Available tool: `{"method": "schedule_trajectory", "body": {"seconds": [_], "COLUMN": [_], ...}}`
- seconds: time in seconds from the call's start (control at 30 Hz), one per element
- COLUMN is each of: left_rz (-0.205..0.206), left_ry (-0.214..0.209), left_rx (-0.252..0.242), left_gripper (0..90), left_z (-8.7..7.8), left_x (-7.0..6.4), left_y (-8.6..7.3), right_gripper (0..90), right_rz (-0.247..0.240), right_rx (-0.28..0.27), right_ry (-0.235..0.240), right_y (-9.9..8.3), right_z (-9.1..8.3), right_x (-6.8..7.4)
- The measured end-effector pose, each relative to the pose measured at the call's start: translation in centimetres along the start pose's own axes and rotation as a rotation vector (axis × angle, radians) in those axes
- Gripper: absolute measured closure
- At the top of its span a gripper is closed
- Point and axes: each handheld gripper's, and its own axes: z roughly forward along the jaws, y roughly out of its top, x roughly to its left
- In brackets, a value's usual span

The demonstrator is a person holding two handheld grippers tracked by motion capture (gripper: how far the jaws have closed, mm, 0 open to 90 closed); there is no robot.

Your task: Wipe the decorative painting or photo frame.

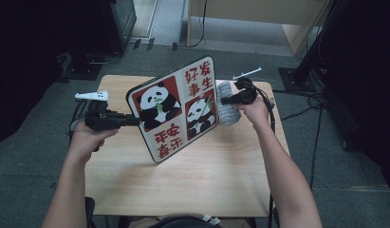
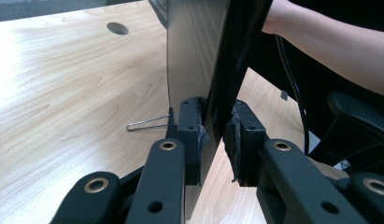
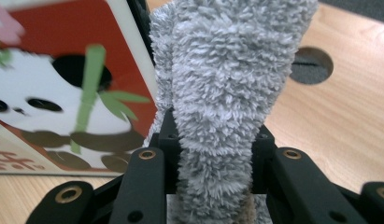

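In the high view the panda board [image 1: 176, 108] covers the near part of the grey cloth [image 1: 226, 109], and the tips of the left gripper [image 1: 134, 120] vanish at its edge; in the left gripper view that board [image 2: 194, 60] runs off the top, its printed face unseen; in the right gripper view the cloth [image 3: 222, 93] is cropped above and hides the jaw pads; the board's [image 3: 63, 93] pictures are blurred and cut at the left.

Red-and-white panda-print board [image 1: 176, 108], fluffy grey cloth [image 3: 227, 79], black tongs [image 3: 213, 163]
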Motion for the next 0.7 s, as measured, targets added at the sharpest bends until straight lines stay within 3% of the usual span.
{"method": "schedule_trajectory", "body": {"seconds": [0.5,0.7], "left_rz": [0.004,0.004], "left_ry": [0.005,0.016], "left_rx": [0.000,-0.001], "left_gripper": [77.1,77.3], "left_z": [0.0,0.0], "left_x": [0.0,-0.1], "left_y": [0.0,-0.1], "right_gripper": [67.6,67.5], "right_rz": [0.008,0.032], "right_rx": [-0.019,-0.041], "right_ry": [-0.009,-0.008], "right_y": [-2.7,-3.8], "right_z": [1.5,1.8], "right_x": [-0.4,-0.4]}}
